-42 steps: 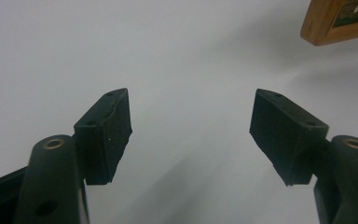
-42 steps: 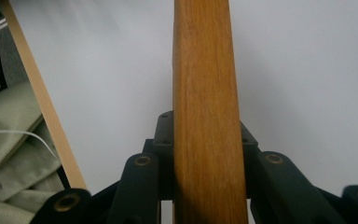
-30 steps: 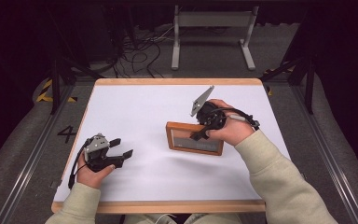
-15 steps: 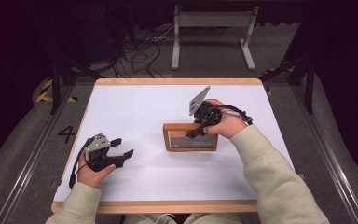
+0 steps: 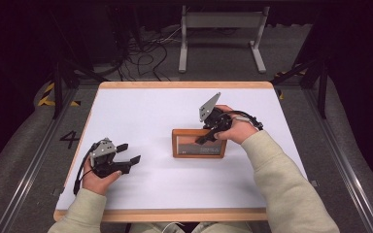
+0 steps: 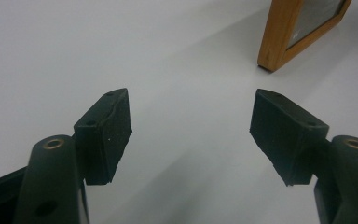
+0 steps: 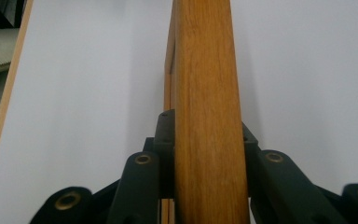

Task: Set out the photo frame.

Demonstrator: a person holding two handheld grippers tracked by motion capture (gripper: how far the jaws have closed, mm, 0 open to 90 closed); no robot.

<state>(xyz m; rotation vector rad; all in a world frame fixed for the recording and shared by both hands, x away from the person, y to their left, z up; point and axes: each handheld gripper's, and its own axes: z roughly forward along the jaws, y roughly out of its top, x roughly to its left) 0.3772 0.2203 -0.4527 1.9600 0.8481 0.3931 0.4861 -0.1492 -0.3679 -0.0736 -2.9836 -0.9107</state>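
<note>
Wood frames the task's thing: a small picture frame lying right of the middle of the white table, its long sides running across. The right gripper reaches it from about two o'clock of the frame's centre, and its two black jaws pinch the frame's far rail. In the right gripper view the wooden edge runs straight up between the pads, one pad pressed against each face. The right hand sits at the frame's three o'clock end. The left gripper rests low on the table near the left edge, at about nine o'clock from the frame and well apart from it. Its fingers stand spread wide with bare tabletop between them; a corner of the frame shows at one o'clock in the left gripper view.
</note>
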